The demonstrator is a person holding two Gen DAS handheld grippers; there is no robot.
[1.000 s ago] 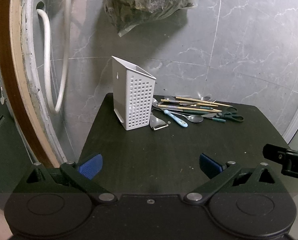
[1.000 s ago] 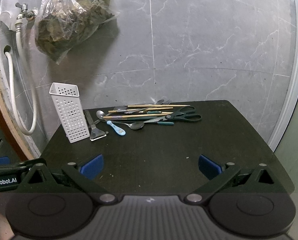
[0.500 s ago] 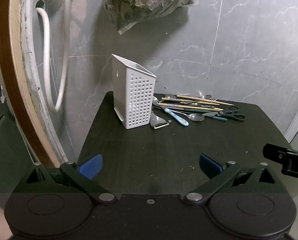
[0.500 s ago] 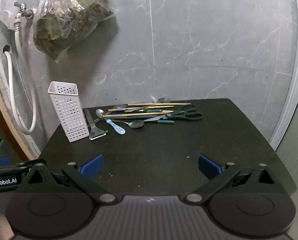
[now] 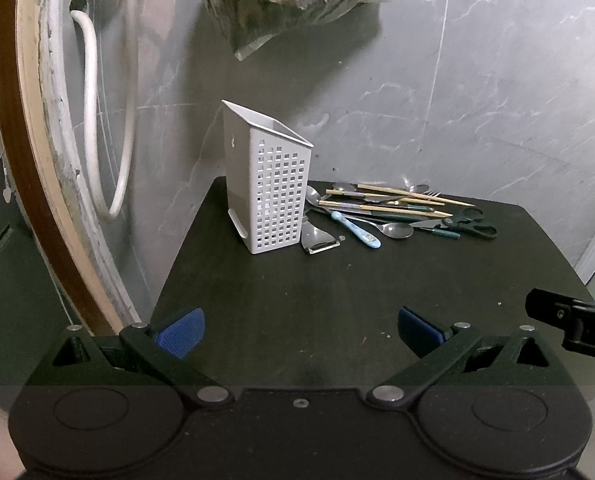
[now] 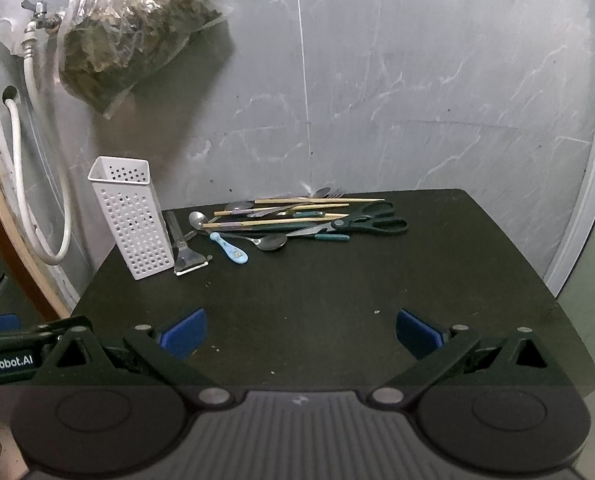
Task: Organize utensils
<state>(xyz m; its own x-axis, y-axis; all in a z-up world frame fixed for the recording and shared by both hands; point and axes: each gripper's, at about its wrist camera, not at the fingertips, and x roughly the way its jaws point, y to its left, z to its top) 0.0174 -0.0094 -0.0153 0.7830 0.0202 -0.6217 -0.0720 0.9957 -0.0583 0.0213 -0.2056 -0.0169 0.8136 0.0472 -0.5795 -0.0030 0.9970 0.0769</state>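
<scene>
Nothing sorted yet: white holder [image 6: 131, 218] upright and seemingly empty at far left, utensil pile [image 6: 297, 220] heaped just right of it. Left gripper [image 5: 300, 330] and right gripper [image 6: 300, 330] spread wide, near edge, holding nothing. Everything left to do.

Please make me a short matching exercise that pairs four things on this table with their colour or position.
Things:
1. utensil holder
2. scissors
3. small spoon
4. peeler

Descriptions:
A. light blue, patterned, at the near edge of the pile
B. dark handles, at the right end of the pile
C. white, perforated, standing upright at the left
D. metal, lying right beside the holder

Pairs: 1-C, 2-B, 3-A, 4-D
</scene>
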